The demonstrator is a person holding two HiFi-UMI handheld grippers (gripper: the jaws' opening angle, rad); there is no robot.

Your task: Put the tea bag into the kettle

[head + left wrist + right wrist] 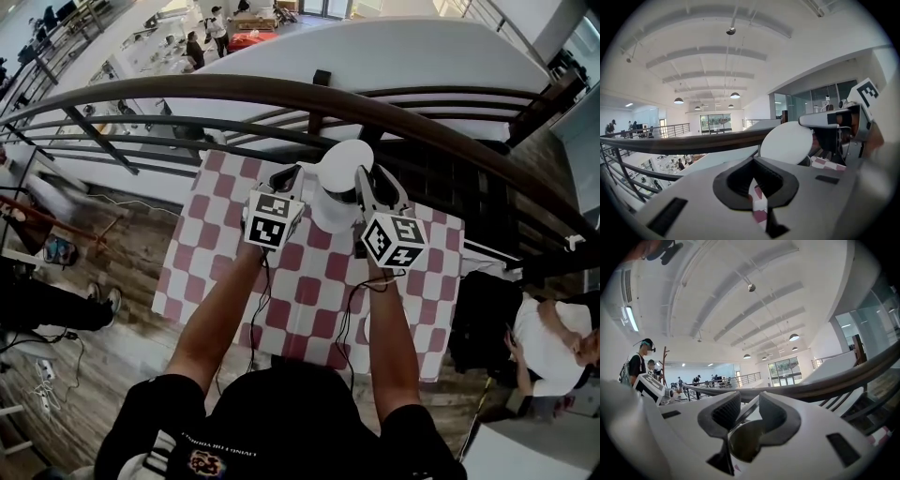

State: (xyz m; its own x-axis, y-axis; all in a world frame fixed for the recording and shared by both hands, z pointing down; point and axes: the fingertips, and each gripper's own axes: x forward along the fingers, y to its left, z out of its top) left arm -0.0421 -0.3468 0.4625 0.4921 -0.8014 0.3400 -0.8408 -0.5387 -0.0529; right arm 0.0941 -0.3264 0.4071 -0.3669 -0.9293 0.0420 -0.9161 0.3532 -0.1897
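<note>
While we hold one tool in each hand above the bench (187, 291), the white kettle (330, 216) stands between them on the red-and-white checked cloth (309, 281), toward the bench's far edge by the dark railing (281, 94). Its round white lid (345, 159) is tipped up on the far side. In the left gripper view that lid shows as a pale disc just beyond our left tool (753, 160), with the other tool's body and marker cube (866, 93) to its right. The left tool's jaws are drawn together at the tips and hold nothing; only a strip of checked cloth shows through the hollow behind them. From the head view this tool sits just beside the kettle's left flank, though we cannot tell whether it touches. The right tool (750, 401) has its jaws spread wide, with a clear gap between the tips and nothing pinched in them. Just beneath that gap we see a dark round hollow (744, 440), which looks to us like the kettle's open mouth, so this tool hangs close over the kettle's right rim. We cannot pick out the tea bag in any view.
</note>
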